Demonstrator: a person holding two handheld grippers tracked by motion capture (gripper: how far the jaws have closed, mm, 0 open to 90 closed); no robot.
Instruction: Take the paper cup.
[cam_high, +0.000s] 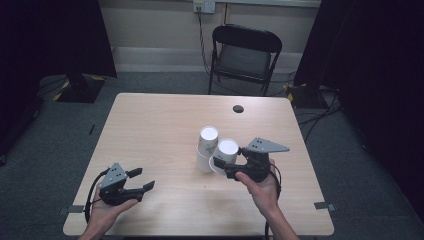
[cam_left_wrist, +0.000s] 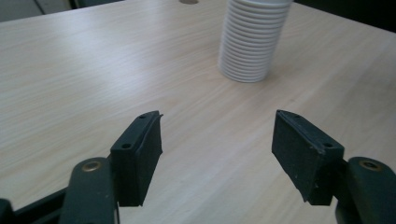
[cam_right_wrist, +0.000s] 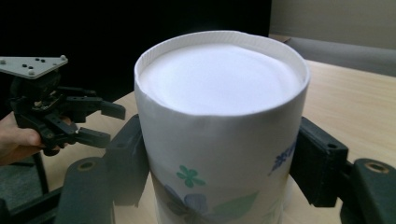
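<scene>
High view: a person is sitting at the near edge of a pale wood-grain rectangular worktop (cam_high: 150, 130), holding a black two-jaw gripper in each hand. The left gripper (cam_high: 139, 180) is hovering near the near-left corner with its jaws spread and nothing between them; in the left gripper view its two black pads (cam_left_wrist: 140, 154) are standing well apart over bare wood. The right gripper (cam_high: 220, 166) is positioned right of the worktop's centre, pinching an upside-down white paper cup with a floral print (cam_high: 227, 150). In the right gripper view this cup (cam_right_wrist: 219, 140) is sitting between the jaws, both pressing on its sides, its recessed base facing up. Just beside it, toward the left edge, a stack of ribbed white paper cups (cam_high: 206, 147) is leaning on the worktop; the left gripper view is showing its ribbed rims (cam_left_wrist: 252, 42). A black folding chair (cam_high: 245, 55) is standing beyond the far edge.
</scene>
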